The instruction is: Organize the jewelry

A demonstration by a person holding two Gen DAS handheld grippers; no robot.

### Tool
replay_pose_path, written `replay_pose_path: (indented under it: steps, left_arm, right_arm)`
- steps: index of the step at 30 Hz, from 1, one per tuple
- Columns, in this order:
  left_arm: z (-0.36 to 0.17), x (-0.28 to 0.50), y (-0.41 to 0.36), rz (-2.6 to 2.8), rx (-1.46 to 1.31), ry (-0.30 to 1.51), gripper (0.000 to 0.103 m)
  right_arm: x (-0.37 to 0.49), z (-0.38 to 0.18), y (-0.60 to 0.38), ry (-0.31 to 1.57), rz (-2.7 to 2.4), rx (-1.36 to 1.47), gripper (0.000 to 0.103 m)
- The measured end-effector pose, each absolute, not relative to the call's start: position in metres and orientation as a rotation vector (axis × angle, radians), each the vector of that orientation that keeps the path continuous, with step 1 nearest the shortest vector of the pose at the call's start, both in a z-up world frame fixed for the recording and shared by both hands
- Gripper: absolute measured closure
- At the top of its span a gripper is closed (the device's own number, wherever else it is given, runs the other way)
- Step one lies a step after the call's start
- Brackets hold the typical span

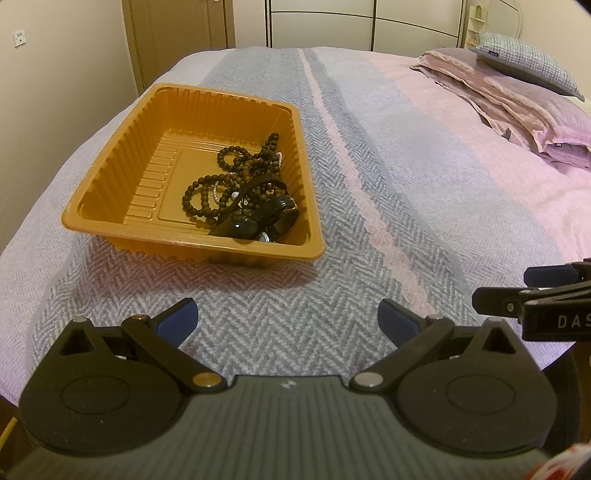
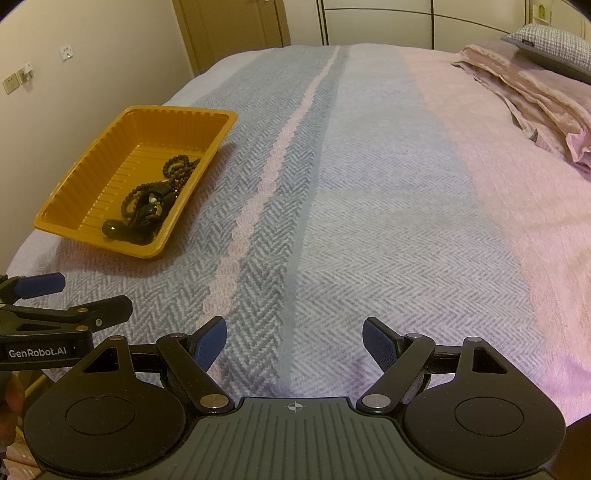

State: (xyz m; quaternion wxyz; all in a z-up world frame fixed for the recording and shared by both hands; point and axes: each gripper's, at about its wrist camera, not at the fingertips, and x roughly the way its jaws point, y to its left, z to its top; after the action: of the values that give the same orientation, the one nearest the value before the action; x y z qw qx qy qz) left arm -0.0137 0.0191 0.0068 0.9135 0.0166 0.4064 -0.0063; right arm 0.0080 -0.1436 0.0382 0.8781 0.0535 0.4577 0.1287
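Bed under and ahead of tool, herringbone blanket in grey, blue, pink bands. Folded pink cloth and checked pillow far right. Wardrobe door and wall socket far left.

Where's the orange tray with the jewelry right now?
The orange tray sits on the bedspread, ahead-left of the open left gripper; in the right wrist view it lies far left.

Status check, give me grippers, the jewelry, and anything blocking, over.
Left gripper and right gripper both open, empty, over the bedspread. Beads and dark pieces piled in the orange tray. Nothing in the way.
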Motion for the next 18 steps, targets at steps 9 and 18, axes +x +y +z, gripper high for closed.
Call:
replay_pose_path:
  steps: [9,18]
  left_arm:
    - [0.0054,-0.0138,0.0186,-0.017,0.035,0.839,0.0]
    - [0.005,-0.015,0.0182,-0.027,0.027,0.828,0.0]
  right_arm:
    - [0.008,0.0381,-0.1428,0.956,0.27,0.112,0.023]
    - [0.0081,0.0377,-0.142,0.957,0.27,0.114,0.023]
